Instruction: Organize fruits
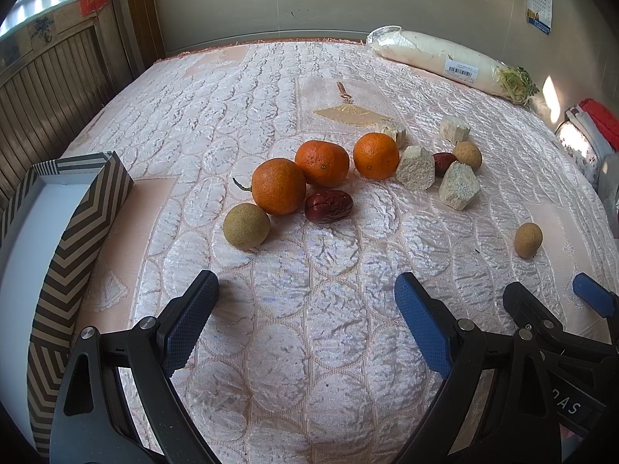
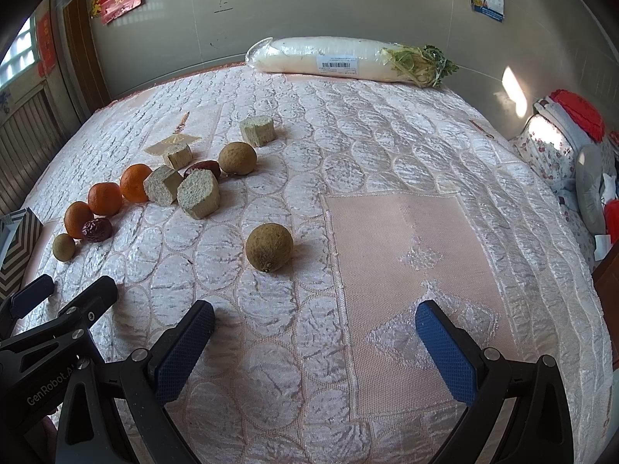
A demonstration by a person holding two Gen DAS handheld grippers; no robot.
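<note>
Three oranges (image 1: 322,162) lie in a row on the pink quilted cloth (image 1: 309,348), with a red date (image 1: 328,205) and a longan (image 1: 246,226) beside the nearest one. Several pale cut chunks (image 1: 415,168), a second date (image 1: 444,162) and another longan (image 1: 467,154) sit to their right. A third longan (image 2: 269,246) lies alone, just ahead of my right gripper (image 2: 314,313), which is open and empty. My left gripper (image 1: 305,286) is open and empty too, a short way in front of the oranges.
A chevron-patterned box (image 1: 77,224) with a white inside stands open at the left edge. A wrapped white radish (image 2: 332,58) lies along the back wall. Bundled cloth items (image 2: 561,135) crowd the right side. The two grippers sit side by side near the front.
</note>
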